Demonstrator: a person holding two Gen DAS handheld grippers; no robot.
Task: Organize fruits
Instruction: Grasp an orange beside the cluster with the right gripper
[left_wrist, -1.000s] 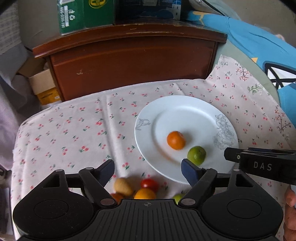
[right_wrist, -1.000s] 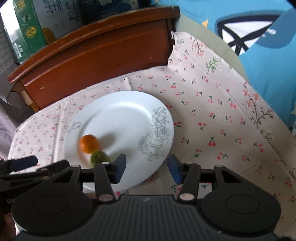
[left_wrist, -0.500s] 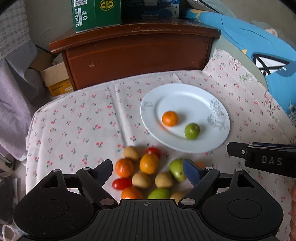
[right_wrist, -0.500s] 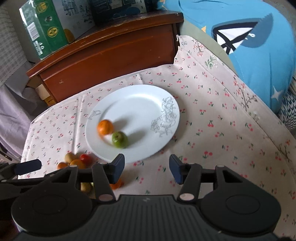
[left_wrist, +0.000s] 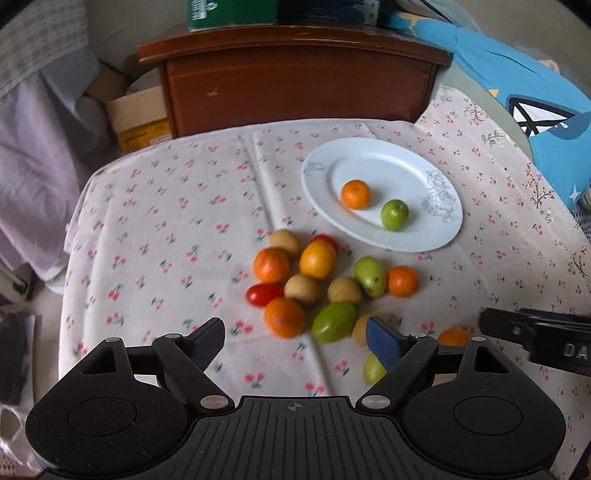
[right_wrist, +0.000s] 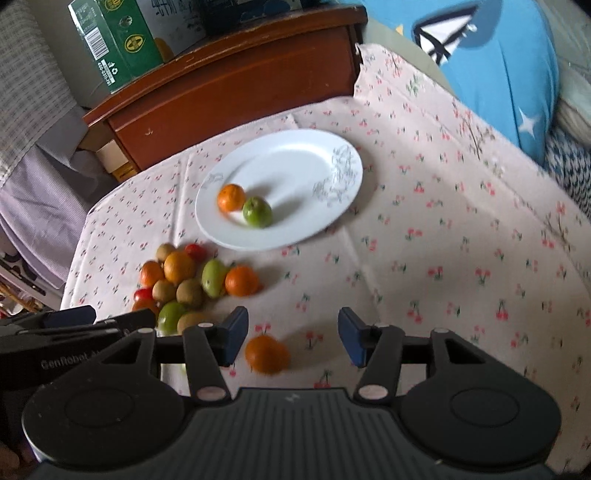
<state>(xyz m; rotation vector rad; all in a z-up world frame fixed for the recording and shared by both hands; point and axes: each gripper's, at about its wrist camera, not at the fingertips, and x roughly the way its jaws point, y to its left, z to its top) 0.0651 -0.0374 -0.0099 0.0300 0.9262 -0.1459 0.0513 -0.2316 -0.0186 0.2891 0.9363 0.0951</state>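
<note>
A white plate (left_wrist: 369, 229) (right_wrist: 317, 218) holds one orange (left_wrist: 355, 194) (right_wrist: 231, 197) and one green fruit (left_wrist: 394, 215) (right_wrist: 257, 211). A pile of several orange, green, red and tan fruits (left_wrist: 317, 284) (right_wrist: 184, 284) lies on the cherry-print cloth in front of the plate. A lone orange (right_wrist: 266, 353) lies between my right gripper's fingers. My left gripper (left_wrist: 295, 336) is open and empty above the near edge of the pile. My right gripper (right_wrist: 291, 332) is open and empty, to the right of the pile.
A dark wooden cabinet (left_wrist: 295, 85) (right_wrist: 229, 85) stands behind the table, with green boxes (right_wrist: 114, 40) on top. Blue bedding (left_wrist: 524, 110) (right_wrist: 491, 62) lies at the right. A cardboard box (left_wrist: 136, 118) and purple cloth (left_wrist: 37, 177) sit at the left.
Both grippers have pulled back and up from the plate. The fruit pile has come fully into view, and the plate looks smaller and farther away.
</note>
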